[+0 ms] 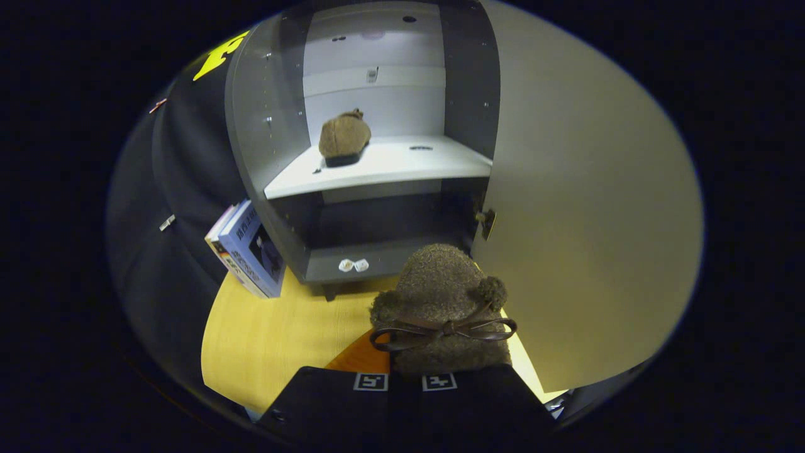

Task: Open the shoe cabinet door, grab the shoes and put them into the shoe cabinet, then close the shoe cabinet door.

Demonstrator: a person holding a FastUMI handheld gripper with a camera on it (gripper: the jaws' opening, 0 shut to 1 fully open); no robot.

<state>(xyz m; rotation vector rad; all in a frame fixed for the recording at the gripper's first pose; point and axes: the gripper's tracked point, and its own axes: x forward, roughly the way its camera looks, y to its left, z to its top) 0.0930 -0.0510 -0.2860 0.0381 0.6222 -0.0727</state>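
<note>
Gripper view: gripper (405,382) closed on second shoe (443,308), toe pointing ahead toward open shoe cabinet (264,145); shelf (402,165) higher and beyond, first shoe (343,136) already at its left, room beside it; door (585,207) swung right.

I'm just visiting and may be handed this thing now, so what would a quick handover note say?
Gripper: shut on the second brown fuzzy shoe, held just ahead of the fingers.
Shoe cabinet: door swung open to the right.
First brown shoe: already on the white upper shelf.
Done: door opened, one shoe stored, second picked up.
Left: place the held shoe in the cabinet, release, shut the door.
</note>
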